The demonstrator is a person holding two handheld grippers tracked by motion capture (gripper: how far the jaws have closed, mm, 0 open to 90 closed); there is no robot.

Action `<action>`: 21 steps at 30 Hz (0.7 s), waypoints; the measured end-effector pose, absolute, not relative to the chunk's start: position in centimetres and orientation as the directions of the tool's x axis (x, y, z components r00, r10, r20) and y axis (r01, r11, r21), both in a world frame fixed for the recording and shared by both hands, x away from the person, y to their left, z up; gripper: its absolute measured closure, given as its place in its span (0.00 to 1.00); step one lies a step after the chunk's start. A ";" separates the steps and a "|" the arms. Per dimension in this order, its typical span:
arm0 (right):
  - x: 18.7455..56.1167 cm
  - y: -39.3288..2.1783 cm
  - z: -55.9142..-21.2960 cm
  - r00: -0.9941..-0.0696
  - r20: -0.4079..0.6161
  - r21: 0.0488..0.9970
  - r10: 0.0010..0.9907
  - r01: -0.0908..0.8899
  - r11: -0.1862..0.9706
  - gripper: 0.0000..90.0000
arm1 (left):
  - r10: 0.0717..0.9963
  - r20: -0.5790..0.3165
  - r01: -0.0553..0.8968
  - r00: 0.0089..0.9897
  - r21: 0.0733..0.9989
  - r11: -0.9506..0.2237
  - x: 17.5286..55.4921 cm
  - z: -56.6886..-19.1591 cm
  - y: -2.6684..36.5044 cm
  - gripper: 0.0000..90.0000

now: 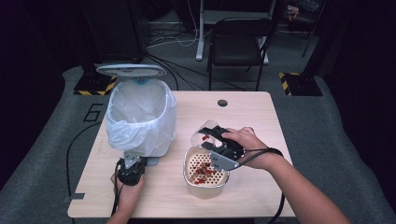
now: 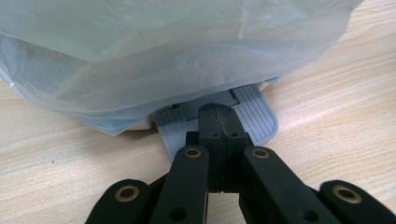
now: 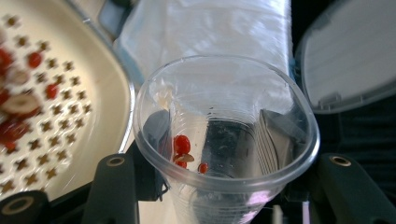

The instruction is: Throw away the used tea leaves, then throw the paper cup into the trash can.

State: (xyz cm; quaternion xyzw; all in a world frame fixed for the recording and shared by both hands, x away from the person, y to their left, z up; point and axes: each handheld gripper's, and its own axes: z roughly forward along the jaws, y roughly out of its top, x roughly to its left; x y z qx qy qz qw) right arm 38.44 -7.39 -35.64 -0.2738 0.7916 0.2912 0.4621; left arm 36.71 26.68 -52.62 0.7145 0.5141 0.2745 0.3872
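Right tool (image 1: 216,140) grips the clear cup (image 1: 207,132), tilted over the strainer basket (image 1: 204,173) on the surface (image 1: 261,186), berries still clinging inside; left tool (image 2: 218,122), closed, presses the bin pedal (image 2: 254,116): advise steeper tilt over basket centre.

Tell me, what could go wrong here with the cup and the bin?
A few red bits still stick inside the clear cup that the right gripper holds tipped over the strainer. They might drop onto the table on the way to the bin. The thin cup could also buckle or slip in the grip. The left gripper, shut, presses the pedal; if it slides off, the lid could fall shut.
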 end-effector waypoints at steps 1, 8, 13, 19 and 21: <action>38.8 -7.5 -35.4 -0.452 -0.880 0.242 -0.144 -0.689 0.683 0.50 | 0.945 0.003 0.526 0.327 0.830 -0.184 36.7 -52.6 26.8 1.00; 41.3 -8.4 -34.7 -0.657 -0.754 0.492 0.013 -0.550 0.675 0.51 | 0.948 -0.017 0.522 0.318 0.838 -0.160 36.7 -52.6 26.6 1.00; 42.6 -9.0 -34.7 -0.740 -0.666 0.608 0.092 -0.468 0.642 0.51 | 0.944 0.005 0.528 0.329 0.828 -0.188 36.7 -52.6 26.8 1.00; 43.4 -9.4 -34.3 -0.812 -0.562 0.709 0.159 -0.374 0.597 0.51 | 0.944 0.007 0.529 0.329 0.827 -0.190 36.7 -52.5 26.8 1.00; 43.8 -9.4 -34.1 -0.831 -0.528 0.740 0.177 -0.347 0.576 0.51 | 0.945 0.005 0.528 0.328 0.828 -0.188 36.7 -52.6 26.8 1.00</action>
